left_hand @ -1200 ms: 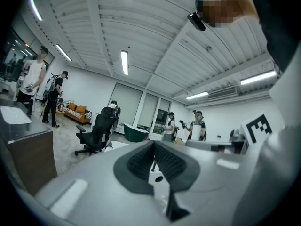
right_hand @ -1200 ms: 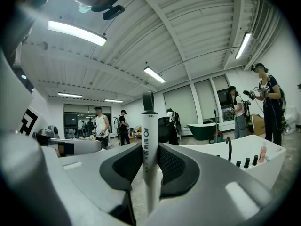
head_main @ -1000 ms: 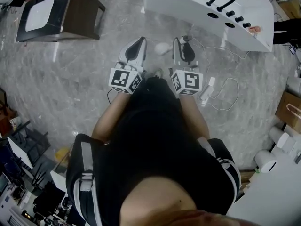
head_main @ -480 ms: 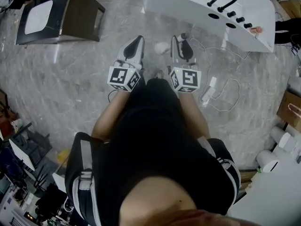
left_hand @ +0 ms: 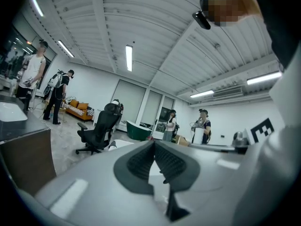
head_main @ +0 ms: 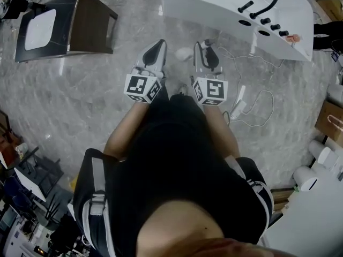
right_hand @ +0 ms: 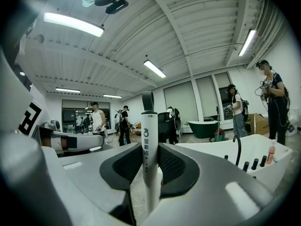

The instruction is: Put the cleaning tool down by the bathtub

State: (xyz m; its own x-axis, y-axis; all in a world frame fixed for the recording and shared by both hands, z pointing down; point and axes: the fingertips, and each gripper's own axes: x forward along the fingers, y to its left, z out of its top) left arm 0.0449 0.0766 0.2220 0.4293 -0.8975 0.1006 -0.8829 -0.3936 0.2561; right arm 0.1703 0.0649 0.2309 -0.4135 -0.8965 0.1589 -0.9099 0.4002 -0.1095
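Right gripper (head_main: 205,46): clenched on the cleaning tool (right_hand: 147,126). The tool's white handle stands upright between the two dark ribbed pads, which press it from both sides. A grey hanging loop tops the handle and dark print runs down its face. The tool's working end is not visible in any view.

Left gripper (left_hand: 154,143): jaws closed together, pads meeting at the tips, nothing between them.

Position: both grippers are held out in front of the person, side by side and apart, over the grey marbled floor (head_main: 80,90). The tool is off the floor, in the right gripper's grasp. The white bathtub (head_main: 225,7) lies ahead and to the right of the right gripper, near it but not touching. In the right gripper view the tub's rim sits to the right of the handle.

Bathtub fittings: a black curved faucet (head_main: 265,0) and a row of black knobs stand on the tub's deck.

Surroundings: a white power strip (head_main: 237,104) with a looping cable lies on the floor just right of the right gripper. A dark cabinet with a white top (head_main: 64,23) stands well apart at far left. A pale rounded object (head_main: 184,54) lies between the two gripper tips; what it is cannot be told
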